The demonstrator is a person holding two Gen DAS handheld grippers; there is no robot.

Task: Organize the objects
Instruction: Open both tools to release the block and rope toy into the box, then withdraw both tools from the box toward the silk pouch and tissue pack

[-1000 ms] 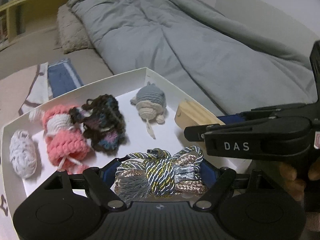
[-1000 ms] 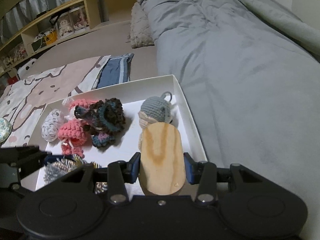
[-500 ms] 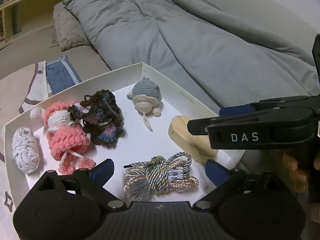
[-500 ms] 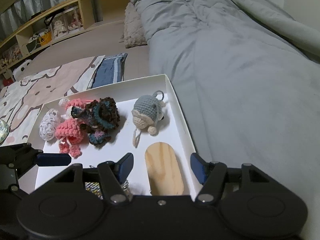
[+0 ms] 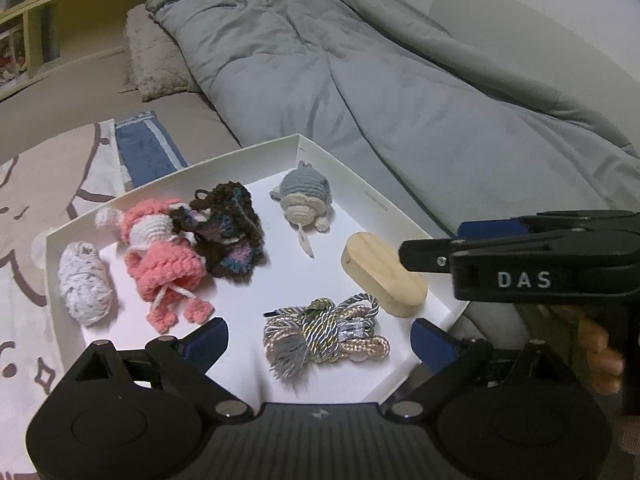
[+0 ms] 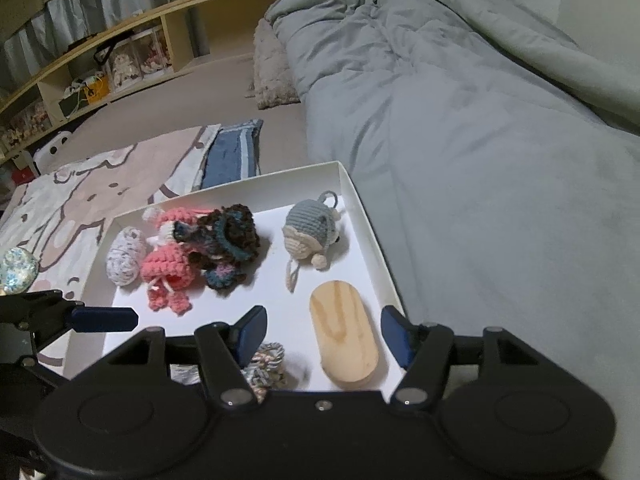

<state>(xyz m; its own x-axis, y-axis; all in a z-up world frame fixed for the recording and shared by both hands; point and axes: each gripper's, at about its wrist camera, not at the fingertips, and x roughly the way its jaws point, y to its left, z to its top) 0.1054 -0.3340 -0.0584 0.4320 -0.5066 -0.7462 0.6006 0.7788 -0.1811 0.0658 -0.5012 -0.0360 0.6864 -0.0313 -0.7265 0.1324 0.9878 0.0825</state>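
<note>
Two items just set down in the white tray (image 5: 372, 196); release step is judged finished.

Left to right: white yarn bundle (image 5: 84, 284), pink crochet toy (image 5: 164, 264), dark crochet piece (image 5: 232, 232) and grey crochet mouse (image 5: 306, 196) lie along the far side. Near side: cord bundle (image 5: 324, 336) sits between the spread fingers of the left gripper (image 5: 318, 338), untouched; wooden block (image 6: 344, 336) at near right lies between the parted fingers of the right gripper (image 6: 324, 334), pads clear. Both jaws have just been opening. Next: a further loose item must be found, likely outside the tray.
</note>
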